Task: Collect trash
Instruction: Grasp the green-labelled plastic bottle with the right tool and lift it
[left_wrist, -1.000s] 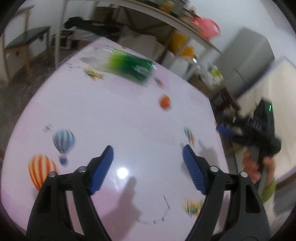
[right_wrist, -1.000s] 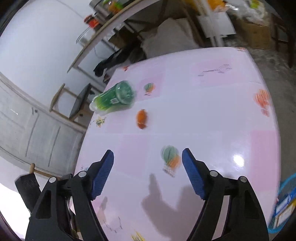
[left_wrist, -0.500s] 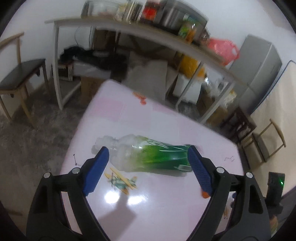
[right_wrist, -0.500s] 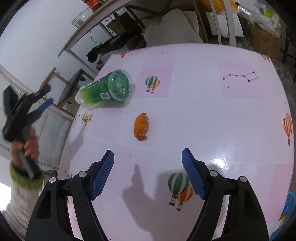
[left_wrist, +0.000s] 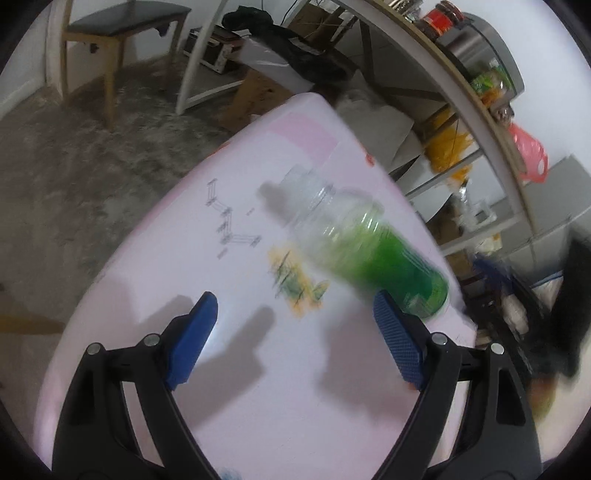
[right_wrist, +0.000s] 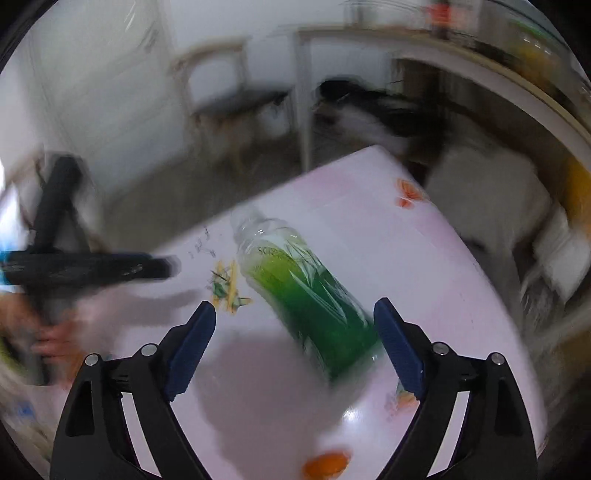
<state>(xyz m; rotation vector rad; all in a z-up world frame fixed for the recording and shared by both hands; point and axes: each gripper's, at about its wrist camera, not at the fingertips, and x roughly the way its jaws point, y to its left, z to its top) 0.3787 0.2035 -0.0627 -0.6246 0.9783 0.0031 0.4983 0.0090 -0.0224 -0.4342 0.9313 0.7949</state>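
While on the approach for a first pick-up, no grip anywhere yet. At left, left gripper (left_wrist: 294, 295) spread wide and empty over the pink table (left_wrist: 166, 258), plastic bottle (left_wrist: 369, 251) lying on its side ahead, nearer the right-hand pad. Further right, right gripper (right_wrist: 294, 302) just opened wider, bottle's base between the pads but untouched. Close by, an orange scrap (right_wrist: 327, 463). Next, probably: lower around the bottle's body, square the pads across it, squeeze before it rolls.
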